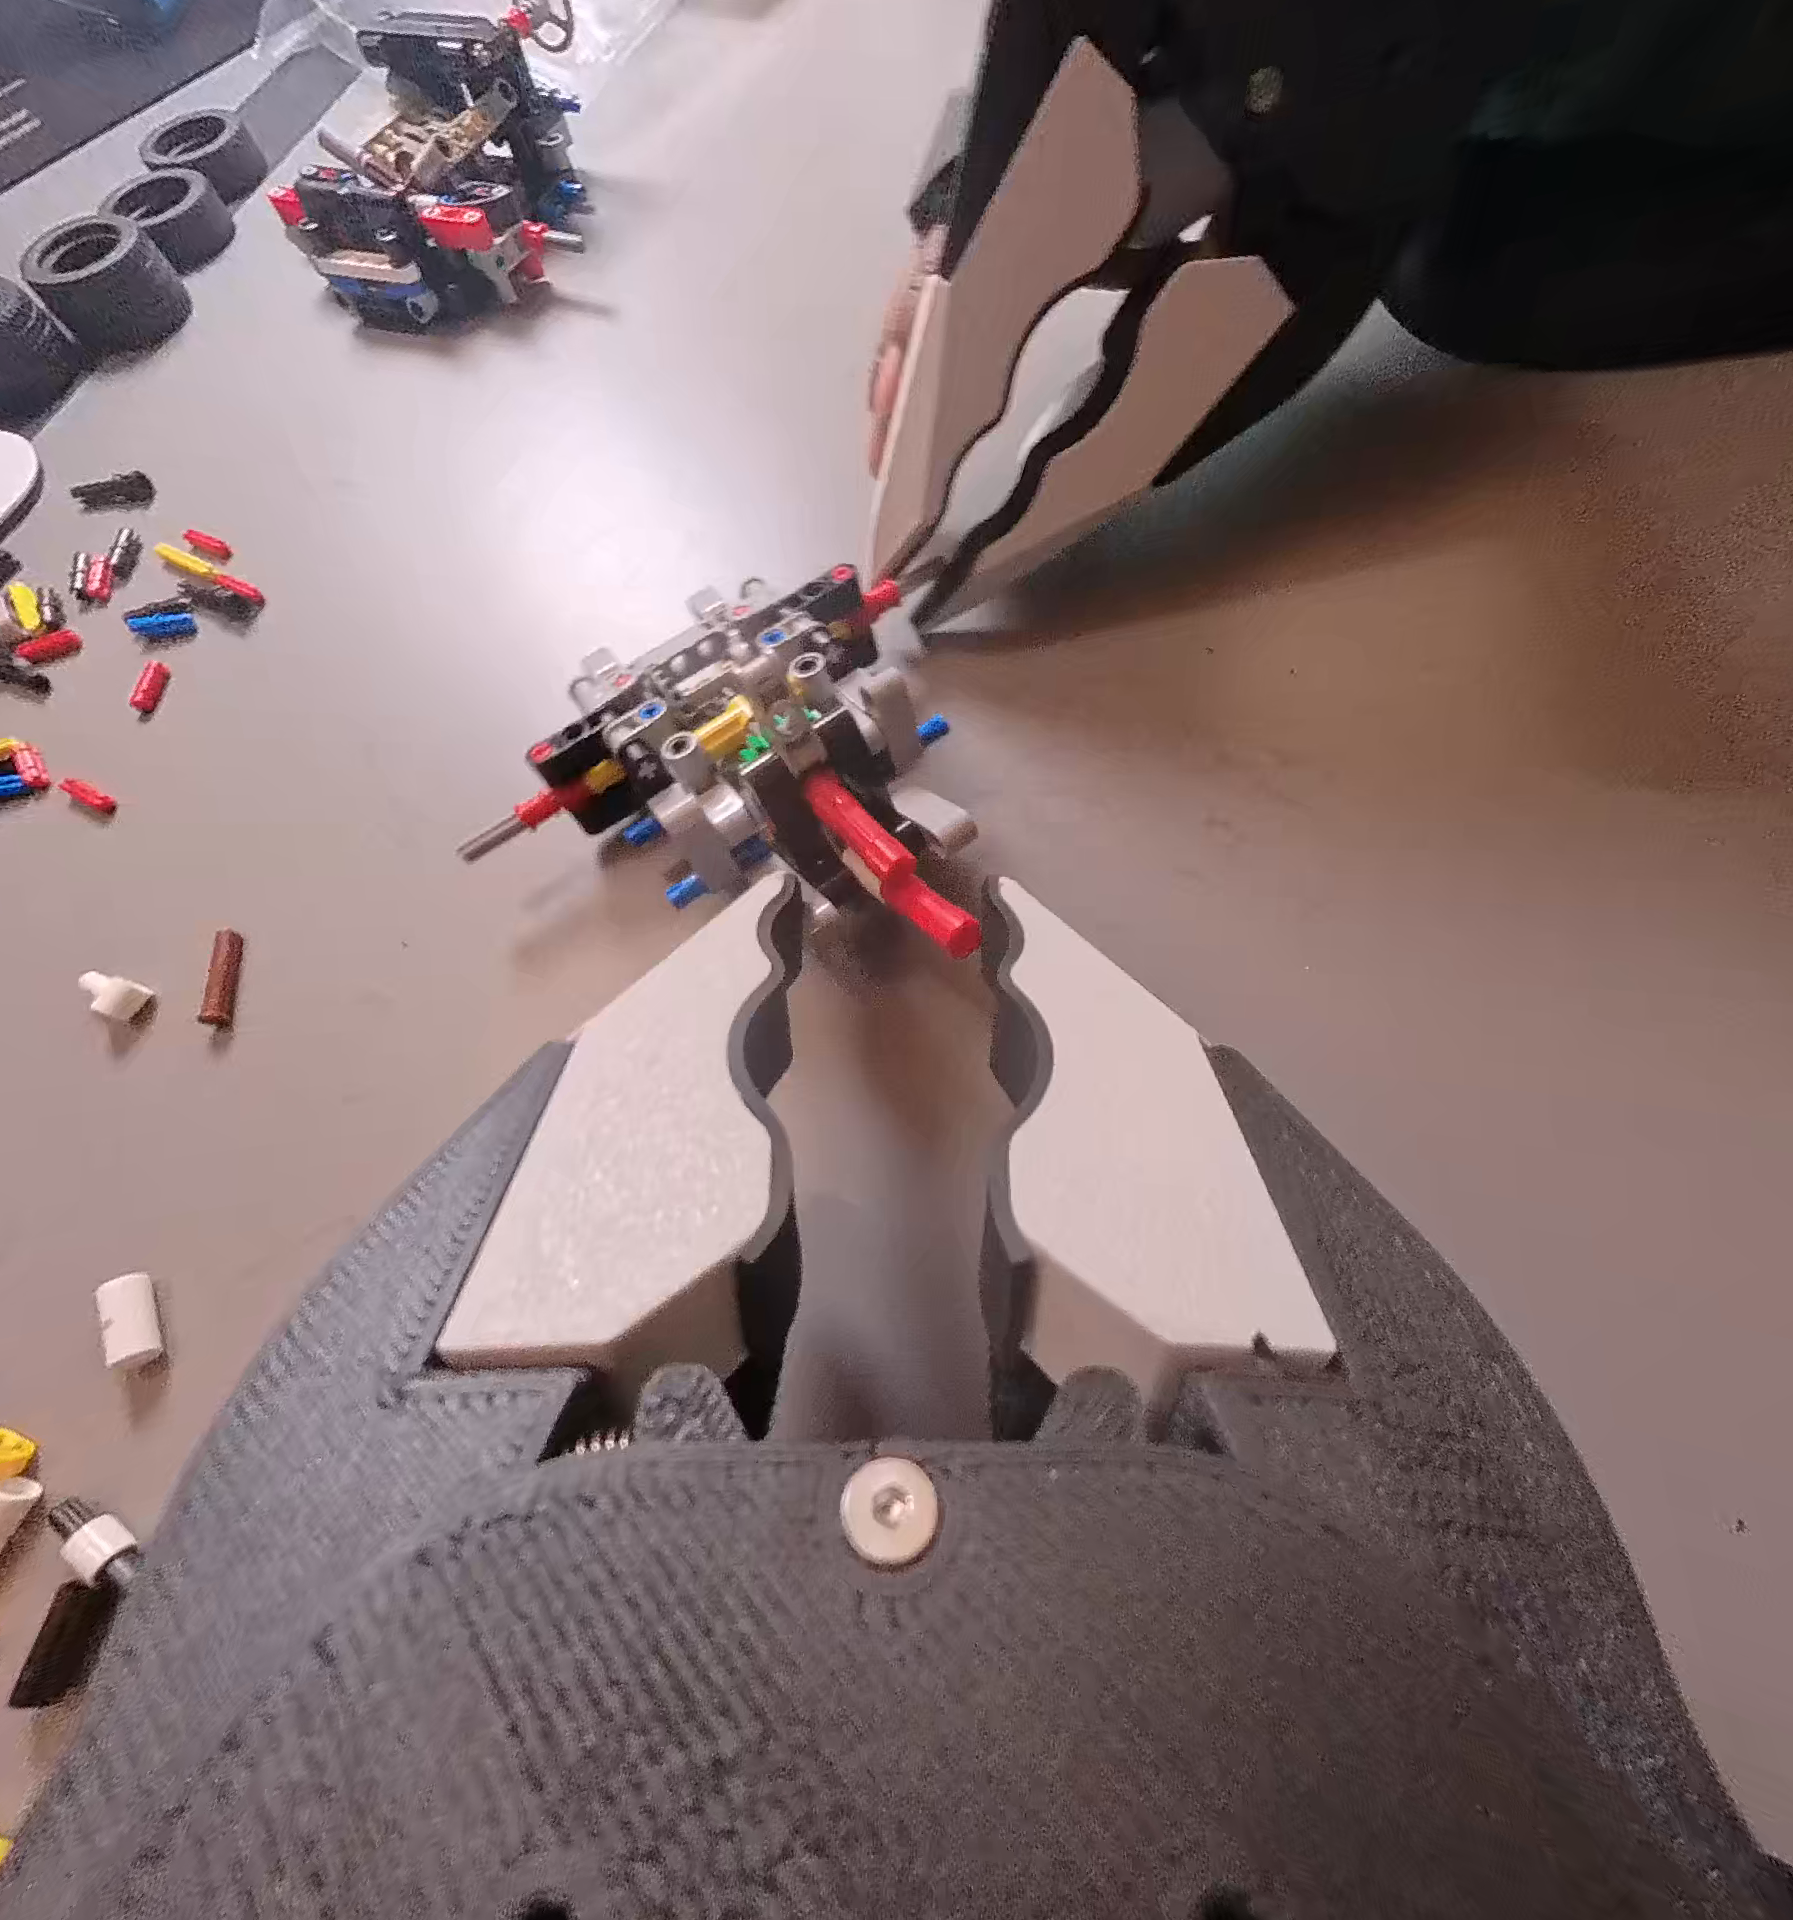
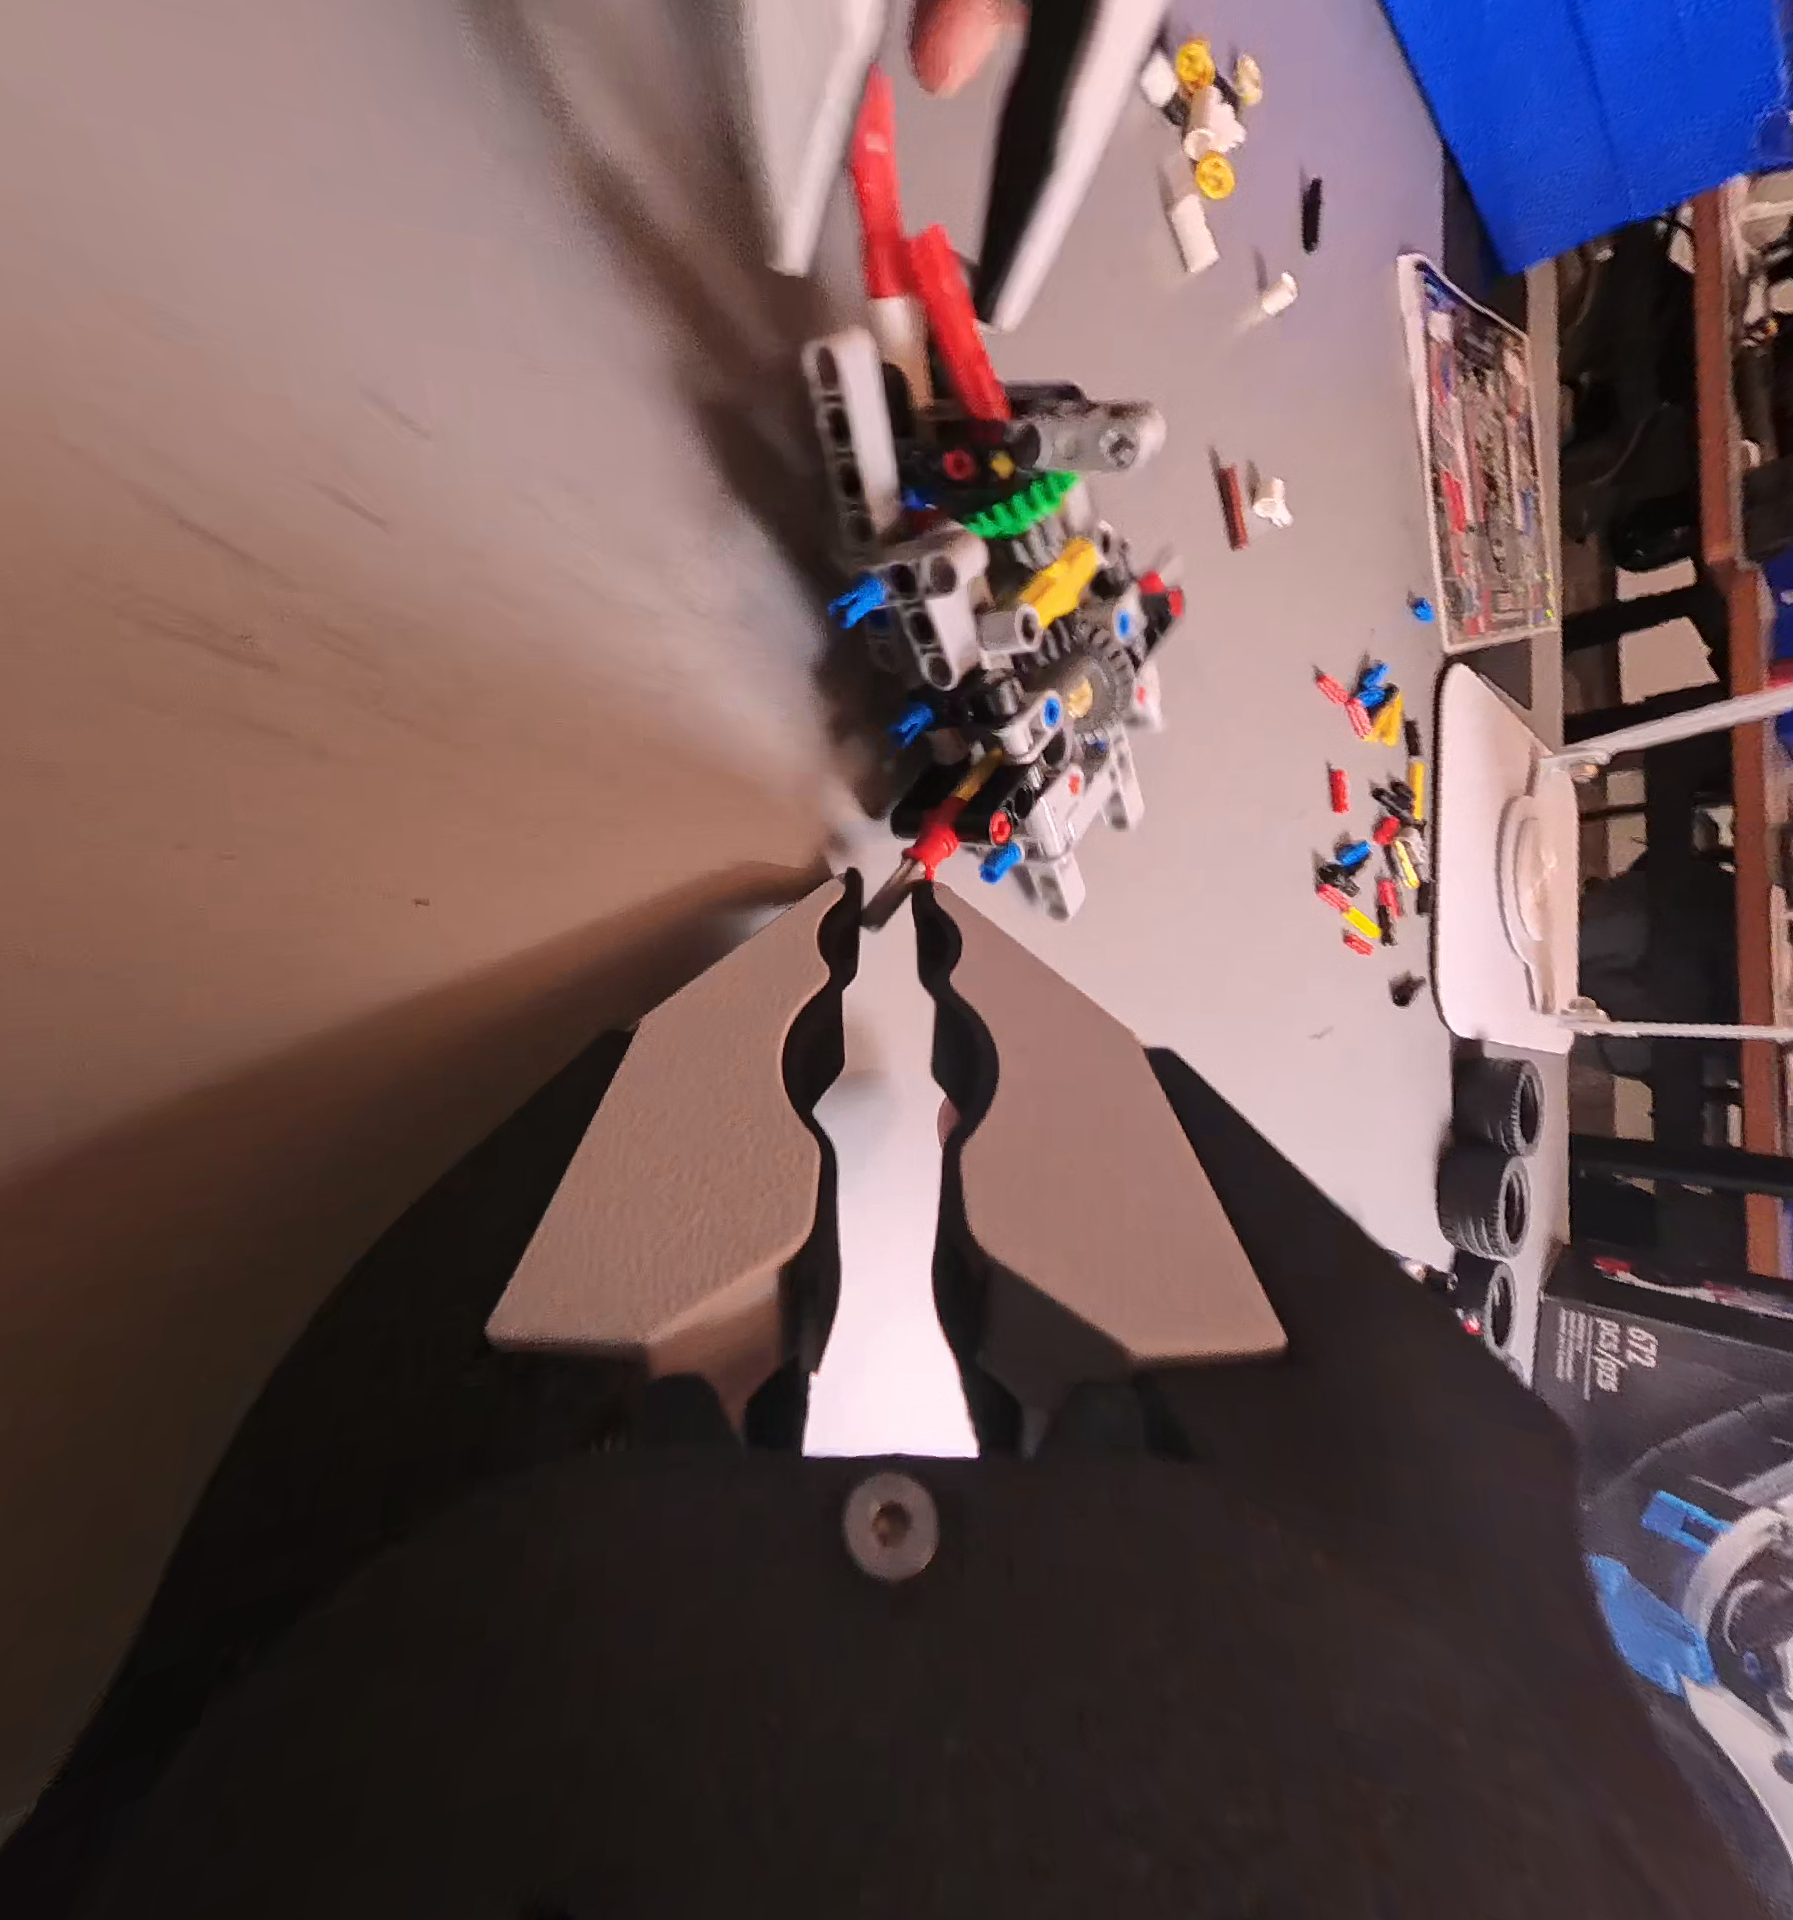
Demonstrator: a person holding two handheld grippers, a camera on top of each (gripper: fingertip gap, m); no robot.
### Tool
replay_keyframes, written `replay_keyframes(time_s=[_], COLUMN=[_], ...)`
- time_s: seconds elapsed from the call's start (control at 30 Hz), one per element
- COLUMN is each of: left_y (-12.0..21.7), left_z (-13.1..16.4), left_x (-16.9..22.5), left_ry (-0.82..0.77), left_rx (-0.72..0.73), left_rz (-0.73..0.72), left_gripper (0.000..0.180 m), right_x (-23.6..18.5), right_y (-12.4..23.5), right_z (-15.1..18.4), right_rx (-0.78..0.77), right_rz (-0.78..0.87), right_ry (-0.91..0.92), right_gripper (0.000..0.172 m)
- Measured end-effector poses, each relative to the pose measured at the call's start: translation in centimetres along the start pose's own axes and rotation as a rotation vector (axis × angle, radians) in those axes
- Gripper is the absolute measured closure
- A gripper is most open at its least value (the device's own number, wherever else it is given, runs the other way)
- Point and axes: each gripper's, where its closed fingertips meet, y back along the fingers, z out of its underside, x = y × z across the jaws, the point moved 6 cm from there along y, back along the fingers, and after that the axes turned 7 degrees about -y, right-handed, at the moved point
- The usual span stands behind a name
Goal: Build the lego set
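A brick assembly [image 1: 726, 717] of grey, black, yellow and green parts lies on the grey table [image 1: 1391, 831]. Two red axles [image 1: 871, 842] stick out of its near end. My left gripper [image 1: 892, 888] is open, with its fingertips either side of those axles and a gap at each pad. My right gripper [image 2: 884, 891] is shut on a thin grey axle [image 2: 890, 896] with a red bush, which sticks out of the assembly's [image 2: 1006, 644] other end. The right gripper [image 1: 907, 592] also shows in the left wrist view, at the assembly's far end. The left gripper [image 2: 897, 286] shows at the top of the right wrist view.
A second brick assembly [image 1: 435, 197] and a row of black tyres [image 1: 107, 265] stand at the far left. Loose pins [image 1: 144, 613] and white connectors [image 1: 128, 1320] lie scattered on the left. A white tray [image 2: 1494, 862], a booklet [image 2: 1484, 468] and a box [image 2: 1702, 1455] lie beyond. Spacing between my two grippers at the tips: around 9 centimetres.
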Motion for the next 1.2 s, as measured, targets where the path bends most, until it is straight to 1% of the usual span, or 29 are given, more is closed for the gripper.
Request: replay_keyframes(time_s=[0.13, 0.2, 0.23, 0.3, 0.4, 0.47, 0.53, 0.6, 0.73, 0.77, 0.83, 0.87, 0.93, 0.97, 1.03, 1.2], left_y=[0.3, 0.4, 0.5, 0.6, 0.5, 0.3, 0.0, -0.3, -0.9, -1.0, -1.2, -1.3, -1.6, -1.7, -1.8, -1.8], left_z=[0.5, 0.8, 1.0, 1.1, 1.2, 1.2, 1.4, 1.5, 1.9, 1.9, 1.7, 1.6, 1.8, 1.9, 1.9, 1.7], left_x=[-1.1, -1.6, -1.8, -2.0, -2.2, -2.3, -2.3, -2.3, -3.1, -3.4, -3.9, -4.1, -4.6, -4.9, -5.1, -4.8], left_ry=[0.019, 0.014, 0.004, 0.004, 0.0, -0.019, -0.054, -0.116, -0.169, -0.173, -0.188, -0.186, -0.181, -0.178, -0.163, -0.15], left_rx=[-0.011, -0.033, -0.045, -0.048, -0.044, -0.052, -0.056, -0.047, -0.032, -0.024, -0.001, 0.002, -0.019, -0.032, -0.04, -0.03], left_rz=[-0.062, -0.116, -0.133, -0.136, -0.14, -0.14, -0.123, -0.086, 0.003, 0.024, 0.056, 0.071, 0.08, 0.07, 0.048, 0.035], left_gripper=[0.15, 0.16, 0.163, 0.171, 0.171, 0.172, 0.174, 0.175, 0.175, 0.175, 0.175, 0.175, 0.175, 0.175, 0.175, 0.173], right_x=[-1.5, -2.2, -2.3, -1.8, 0.4, 1.5, 1.9, 2.1, 4.0, 4.5, 5.0, 5.1, 5.1, 5.1, 5.0, 4.7], right_y=[1.1, 1.8, 2.1, 2.7, 3.0, 2.7, 2.1, 1.2, -0.1, -0.4, -1.0, -1.2, -1.2, -1.2, -1.1, -0.2], right_z=[-1.2, -1.9, -2.1, -2.2, -1.1, 0.2, 1.3, 2.1, 2.7, 2.9, 3.2, 3.2, 2.9, 2.8, 2.8, 2.7], right_rx=[0.03, 0.099, 0.131, 0.182, 0.207, 0.171, 0.131, 0.092, 0.084, 0.085, 0.075, 0.079, 0.112, 0.113, 0.114, 0.141], right_rz=[-0.09, -0.177, -0.216, -0.23, -0.173, -0.131, -0.121, -0.129, -0.115, -0.13, -0.22, -0.268, -0.333, -0.334, -0.301, -0.315], right_ry=[0.01, -0.028, -0.066, -0.12, -0.233, -0.278, -0.299, -0.313, -0.346, -0.357, -0.403, -0.425, -0.436, -0.436, -0.427, -0.454], right_gripper=[0.164, 0.167, 0.167, 0.164, 0.154, 0.145, 0.133, 0.118, 0.105, 0.102, 0.097, 0.099, 0.113, 0.121, 0.128, 0.129])
